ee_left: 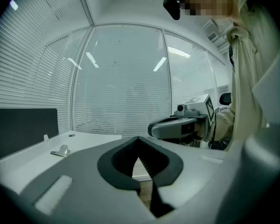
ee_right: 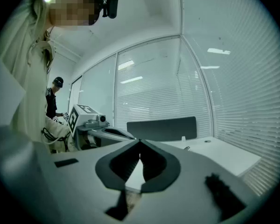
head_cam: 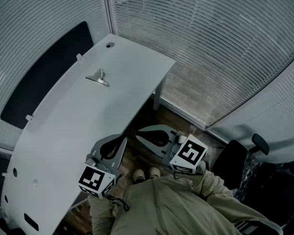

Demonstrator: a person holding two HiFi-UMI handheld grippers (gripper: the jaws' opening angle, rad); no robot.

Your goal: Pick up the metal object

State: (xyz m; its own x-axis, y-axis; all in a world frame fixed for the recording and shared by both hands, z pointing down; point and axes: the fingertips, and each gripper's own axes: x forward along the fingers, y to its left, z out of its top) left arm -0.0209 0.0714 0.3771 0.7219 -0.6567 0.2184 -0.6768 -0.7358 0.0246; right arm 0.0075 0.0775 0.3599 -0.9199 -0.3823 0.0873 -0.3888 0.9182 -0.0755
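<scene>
Two tools hang low in front of the person, both closed and empty. The left tool [head_cam: 118,142] has its jaws together, tips meeting, with only the shaped gap behind them showing through, as its own view confirms [ee_left: 138,138]. The right tool [head_cam: 141,137] looks the same in its view [ee_right: 140,141]: tips touching, nothing between them. In the head view the left tool sits over the near edge of the white surface [head_cam: 59,131], while the right tool is beside it, off the surface and above the wooden floor [head_cam: 137,158]. Each tool shows in the other's view, the right one to the right [ee_left: 177,125] and the left one to the left [ee_right: 102,132]. The metal object [head_cam: 98,78] lies on the far half of the surface, well apart from both tools, between the surface's two long edges and nearer to the round hole [head_cam: 110,45] than to the person. It shows small at the left in the left gripper view [ee_left: 60,150] and as a tiny glint in the right gripper view [ee_right: 187,148]. A dark panel [head_cam: 44,77] stands along the surface's left side, and blinds [head_cam: 210,43] cover the walls around. The person's shoes [head_cam: 146,174] show on the floor below the tools.
</scene>
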